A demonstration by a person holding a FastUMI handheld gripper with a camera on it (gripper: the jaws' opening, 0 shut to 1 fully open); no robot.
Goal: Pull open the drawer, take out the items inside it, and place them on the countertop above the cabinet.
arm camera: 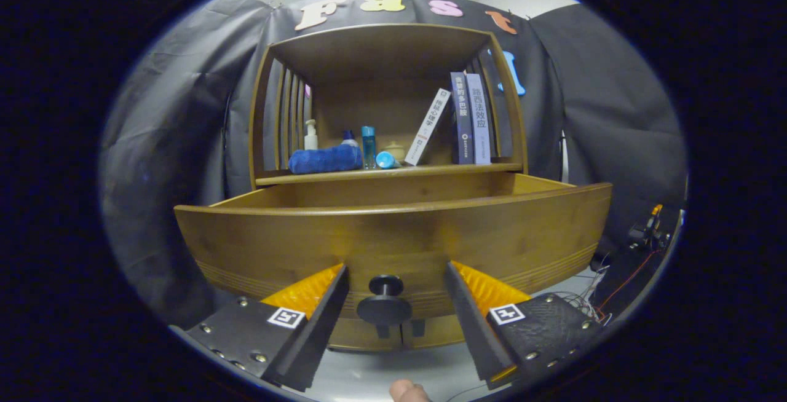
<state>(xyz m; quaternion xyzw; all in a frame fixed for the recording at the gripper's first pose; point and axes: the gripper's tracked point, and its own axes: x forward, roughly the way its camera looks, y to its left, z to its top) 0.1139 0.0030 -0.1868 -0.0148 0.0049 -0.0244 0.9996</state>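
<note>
The wooden drawer [393,230] stands pulled out from the cabinet, its front panel facing me. Its round dark knob [385,303] sits between my fingers, with a gap on each side. My gripper [396,279] is open, its fingertips close to the drawer front. The drawer's inside is hidden behind the front panel; I see only its far inner wall [381,194]. Above it, the countertop [492,168] holds a rolled blue towel [324,160], a white pump bottle [311,136], a blue bottle [368,147], a small blue item lying down [386,160] and a small pale jar [394,149].
One leaning book [427,126] and two upright books [471,118] stand on the right of the countertop. Slatted side walls and a roof enclose the shelf. Cables and equipment [642,233] lie to the right. A fingertip [407,391] shows below the gripper.
</note>
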